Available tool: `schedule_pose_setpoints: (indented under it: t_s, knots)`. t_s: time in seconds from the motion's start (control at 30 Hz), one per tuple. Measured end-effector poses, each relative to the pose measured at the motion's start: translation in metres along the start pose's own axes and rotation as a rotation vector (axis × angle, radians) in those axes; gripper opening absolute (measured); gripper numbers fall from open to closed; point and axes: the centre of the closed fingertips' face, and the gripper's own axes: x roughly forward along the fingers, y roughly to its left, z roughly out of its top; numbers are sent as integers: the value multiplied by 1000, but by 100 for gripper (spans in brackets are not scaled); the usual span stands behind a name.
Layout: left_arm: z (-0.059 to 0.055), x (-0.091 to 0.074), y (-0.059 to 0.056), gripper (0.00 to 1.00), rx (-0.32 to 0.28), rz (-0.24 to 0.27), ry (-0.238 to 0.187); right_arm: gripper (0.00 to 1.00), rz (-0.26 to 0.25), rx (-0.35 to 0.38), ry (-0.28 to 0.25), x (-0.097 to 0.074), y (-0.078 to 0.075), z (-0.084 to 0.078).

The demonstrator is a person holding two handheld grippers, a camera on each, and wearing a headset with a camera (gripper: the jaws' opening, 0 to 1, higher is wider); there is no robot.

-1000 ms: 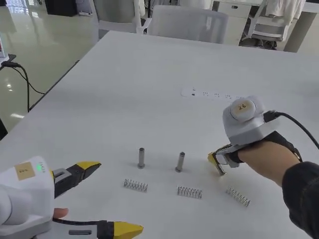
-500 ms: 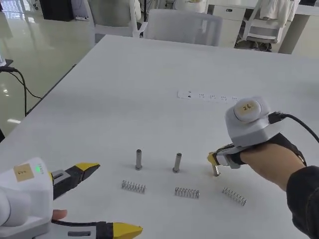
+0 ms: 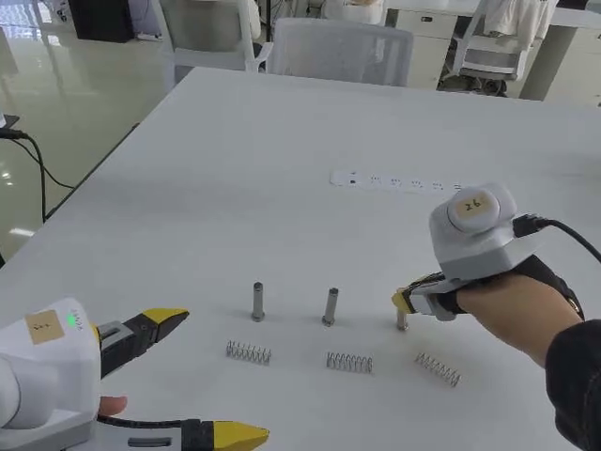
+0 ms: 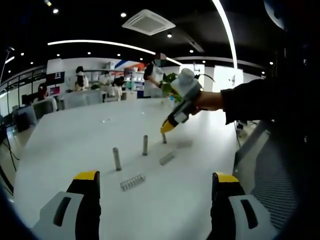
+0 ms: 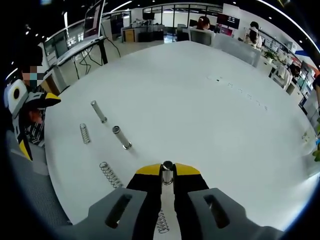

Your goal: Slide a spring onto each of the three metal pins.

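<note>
The right gripper [image 5: 167,172] is clamping down on the third metal pin [image 5: 167,165], which is the rightmost one in the head view, sitting lower right of center. In the right gripper view the yellow jaw tips are pinching tight on either side of the pin's top, low center of the frame. The pin is standing upright on the white table [image 3: 282,160].

The left gripper [image 3: 202,376] is hanging out in the bottom left corner of the head view, jaws spread wide and gripping nothing.

The other two, the middle pin [image 3: 331,306] and the left pin [image 3: 257,301], are standing upright and bare a little below center of the head view, lining up in a row with the gripped one.

Three springs are lying flat on the table just below the pins in the frame: the left spring [image 3: 248,352], the middle spring [image 3: 349,362] and the right spring [image 3: 438,368]. Each one is sitting near its own pin without touching it.

A white power strip [image 3: 394,181] is lying further up the frame, right of center.
</note>
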Motion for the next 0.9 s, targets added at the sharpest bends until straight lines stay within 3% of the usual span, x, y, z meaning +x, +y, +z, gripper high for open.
schedule_pose_setpoints:
  t_s: [0.4,0.9]
  knots:
    - [2,0,-1,89,5,-1,-3,5,10,35,3,-3,-2,-4]
    - [2,-1,-2,89,7,-5,0,5,18,11,-4,-4,0,-5]
